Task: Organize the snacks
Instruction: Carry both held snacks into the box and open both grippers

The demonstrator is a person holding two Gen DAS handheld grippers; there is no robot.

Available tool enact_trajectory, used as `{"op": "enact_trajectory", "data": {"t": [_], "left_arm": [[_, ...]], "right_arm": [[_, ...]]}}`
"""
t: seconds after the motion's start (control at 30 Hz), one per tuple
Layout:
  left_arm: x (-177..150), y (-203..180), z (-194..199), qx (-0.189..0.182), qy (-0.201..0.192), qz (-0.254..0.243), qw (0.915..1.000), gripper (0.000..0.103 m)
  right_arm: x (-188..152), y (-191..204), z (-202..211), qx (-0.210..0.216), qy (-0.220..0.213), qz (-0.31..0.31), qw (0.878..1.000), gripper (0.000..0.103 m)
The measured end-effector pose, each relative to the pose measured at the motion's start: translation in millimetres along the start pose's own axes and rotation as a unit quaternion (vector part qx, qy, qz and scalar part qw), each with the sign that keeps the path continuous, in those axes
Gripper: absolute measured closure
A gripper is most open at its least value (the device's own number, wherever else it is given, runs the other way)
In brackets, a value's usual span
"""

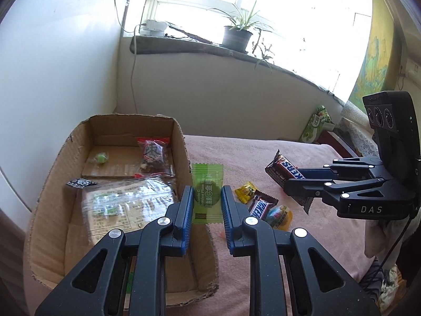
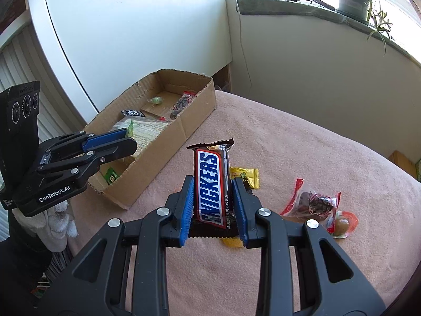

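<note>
My left gripper [image 1: 206, 192] is shut on a green plum-slice candy packet [image 1: 207, 192] and holds it above the right wall of the cardboard box [image 1: 52, 184]. It shows in the right wrist view too [image 2: 129, 137], over the box [image 2: 200, 105]. My right gripper [image 2: 212, 184] is shut on a large Snickers bar [image 2: 211, 184], held upright above the pink cloth; it shows in the left wrist view [image 1: 292, 187] with the bar [image 1: 285, 169]. The box holds a clear snack bag [image 1: 118, 205], a red-edged dark packet [image 1: 154, 155], a small green candy [image 1: 101, 157] and a black wrapper [image 1: 81, 183].
On the pink cloth [image 2: 315, 144] lie a yellow candy [image 1: 244, 191], a small Snickers [image 1: 260, 205], a yellow-blue egg candy [image 1: 279, 216], a red-edged dark packet [image 2: 313, 200] and a round candy in orange wrap [image 2: 342, 223]. A wall, windowsill and potted plant [image 1: 236, 34] stand behind.
</note>
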State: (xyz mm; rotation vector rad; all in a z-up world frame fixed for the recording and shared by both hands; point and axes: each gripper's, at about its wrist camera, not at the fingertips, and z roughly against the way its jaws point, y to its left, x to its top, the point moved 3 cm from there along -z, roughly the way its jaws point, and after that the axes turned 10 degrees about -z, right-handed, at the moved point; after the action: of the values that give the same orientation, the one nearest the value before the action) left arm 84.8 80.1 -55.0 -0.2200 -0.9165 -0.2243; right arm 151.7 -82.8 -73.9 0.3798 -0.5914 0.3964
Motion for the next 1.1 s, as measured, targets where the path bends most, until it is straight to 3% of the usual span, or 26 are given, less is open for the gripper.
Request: {"op": "enact_trajectory", "data": {"t": [0.53, 1.1], "left_arm": [[-11, 70, 24, 0.063, -0.021, 0.056, 0.9962, 0.083], [-20, 86, 27, 0.106, -0.014, 0.044, 0.9933, 0.083]], "right_arm": [[51, 63, -36, 0.028, -0.007, 0.039, 0.999, 0.073], [82, 107, -101, 0.048, 0.017, 0.052, 0.997, 0.073]]}}
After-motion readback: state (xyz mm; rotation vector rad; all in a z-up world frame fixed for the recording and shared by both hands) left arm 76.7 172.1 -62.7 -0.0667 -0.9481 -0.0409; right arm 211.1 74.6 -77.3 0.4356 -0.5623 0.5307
